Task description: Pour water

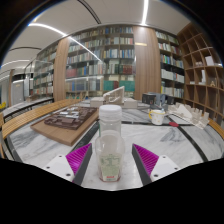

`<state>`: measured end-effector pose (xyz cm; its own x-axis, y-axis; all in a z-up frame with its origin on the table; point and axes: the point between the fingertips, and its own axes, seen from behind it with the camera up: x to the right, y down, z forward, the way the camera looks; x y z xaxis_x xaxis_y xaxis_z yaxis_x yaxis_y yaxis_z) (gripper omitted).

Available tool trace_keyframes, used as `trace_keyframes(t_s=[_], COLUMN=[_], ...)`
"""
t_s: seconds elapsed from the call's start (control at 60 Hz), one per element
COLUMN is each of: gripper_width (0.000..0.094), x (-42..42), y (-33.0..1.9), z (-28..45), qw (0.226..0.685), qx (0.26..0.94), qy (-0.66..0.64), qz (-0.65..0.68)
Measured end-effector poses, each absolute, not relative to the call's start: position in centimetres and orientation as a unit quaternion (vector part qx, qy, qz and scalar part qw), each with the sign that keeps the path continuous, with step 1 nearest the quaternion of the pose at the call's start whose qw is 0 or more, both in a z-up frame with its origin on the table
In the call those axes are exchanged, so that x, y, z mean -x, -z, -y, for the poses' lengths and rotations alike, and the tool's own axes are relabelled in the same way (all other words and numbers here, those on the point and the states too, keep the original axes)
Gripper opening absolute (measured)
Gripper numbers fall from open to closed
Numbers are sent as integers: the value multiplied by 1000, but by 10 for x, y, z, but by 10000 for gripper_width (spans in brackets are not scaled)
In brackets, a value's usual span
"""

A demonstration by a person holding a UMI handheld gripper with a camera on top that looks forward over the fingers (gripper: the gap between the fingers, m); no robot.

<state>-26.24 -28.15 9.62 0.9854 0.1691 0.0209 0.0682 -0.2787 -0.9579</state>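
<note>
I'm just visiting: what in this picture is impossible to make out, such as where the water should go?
Gripper view only:
- Clear bottle between the tool's pink pads: its base is cut off by the view's lower edge, and its water level is too faint to read.
- Whether the pads press on the bottle: cannot be told.
- Receiving vessel: the small things on the marble table beyond are too small to name.
- Tray: contents too small.

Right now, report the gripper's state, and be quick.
Gripper: a clear plastic bottle stands between the fingers; whether both pads press on it cannot be told.
</note>
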Motion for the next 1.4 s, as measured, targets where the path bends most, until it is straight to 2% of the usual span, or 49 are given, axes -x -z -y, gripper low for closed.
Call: trace_keyframes(t_s=[0.05, 0.15, 0.383, 0.483, 0.6, 0.733, 0.833, 0.967, 1.067, 1.167, 1.4], gripper_width=[769, 559, 406, 391, 391, 392, 390, 388, 388, 387, 390], x=[265, 268, 275, 280, 290, 294, 293, 268, 235, 202, 122], y=[-87, -78, -80, -94, -145, -236, -300, -344, -349, -330, -242], z=[268, 256, 251, 251, 239, 198, 158, 88, 28, -30, -128], qw=[595, 598, 613, 615, 638, 675, 679, 621, 545, 482, 339], qx=[799, 797, 784, 780, 754, 696, 648, 601, 554, 520, 430], qy=[-44, -50, -56, -80, -135, -240, -345, -500, -617, -677, -753], qz=[74, 73, 83, 86, 79, 55, 20, -52, -126, -197, -365])
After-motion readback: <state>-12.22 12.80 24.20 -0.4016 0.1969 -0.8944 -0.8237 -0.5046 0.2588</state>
